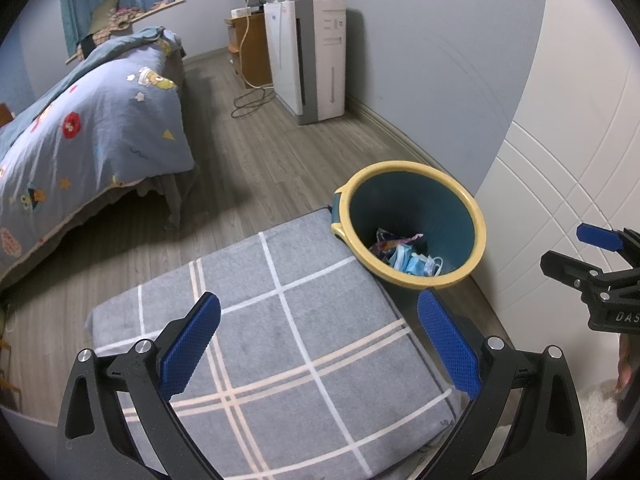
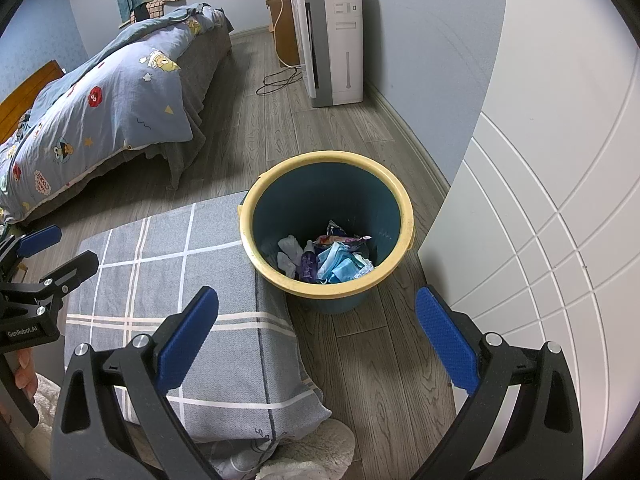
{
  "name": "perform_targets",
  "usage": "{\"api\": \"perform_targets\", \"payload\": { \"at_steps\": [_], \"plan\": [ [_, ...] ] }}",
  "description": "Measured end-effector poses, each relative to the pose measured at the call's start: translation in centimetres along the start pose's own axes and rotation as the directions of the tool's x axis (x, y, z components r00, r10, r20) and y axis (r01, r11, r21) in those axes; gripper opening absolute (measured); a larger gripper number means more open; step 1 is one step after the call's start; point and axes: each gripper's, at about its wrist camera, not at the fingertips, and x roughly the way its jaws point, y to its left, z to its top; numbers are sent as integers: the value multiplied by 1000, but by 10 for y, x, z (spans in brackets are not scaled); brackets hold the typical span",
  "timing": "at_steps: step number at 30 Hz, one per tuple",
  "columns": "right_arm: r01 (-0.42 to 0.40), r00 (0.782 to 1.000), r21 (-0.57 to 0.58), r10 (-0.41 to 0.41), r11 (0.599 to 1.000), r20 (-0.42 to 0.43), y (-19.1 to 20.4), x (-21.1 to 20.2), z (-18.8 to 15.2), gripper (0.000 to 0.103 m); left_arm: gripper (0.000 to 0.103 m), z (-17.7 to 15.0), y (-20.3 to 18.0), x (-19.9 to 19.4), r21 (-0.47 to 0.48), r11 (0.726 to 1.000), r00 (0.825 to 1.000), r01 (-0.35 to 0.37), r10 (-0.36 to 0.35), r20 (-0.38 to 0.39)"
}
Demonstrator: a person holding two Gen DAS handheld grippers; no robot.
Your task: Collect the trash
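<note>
Both grippers are spread wide and empty. The teal plastic bin with a yellow rim (image 2: 328, 224), trash already inside, sits on the floor ahead of the right gripper (image 2: 316, 336); the left gripper (image 1: 320, 344) hovers over a grey checked cushion (image 1: 280, 320) beside it.

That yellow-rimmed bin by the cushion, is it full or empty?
Neither: the bin stands upright and mostly empty, with a shallow layer of trash at the bottom, including blue face masks, a small purple bottle and wrappers.
</note>
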Motion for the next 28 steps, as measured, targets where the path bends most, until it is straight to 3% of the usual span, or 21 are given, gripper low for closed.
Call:
{"api": "perform_targets", "payload": {
  "at_steps": [11, 28],
  "plan": [
    [1, 1000, 0, -1, 1000, 0, 0, 0, 0, 97, 98, -1, -2, -1, 7, 1000, 1000, -13, 13, 10],
    [35, 999, 15, -34, 999, -17, -3, 3, -2, 97, 98, 1, 4, -7, 1, 999, 999, 43, -43, -8]
  ]
}}
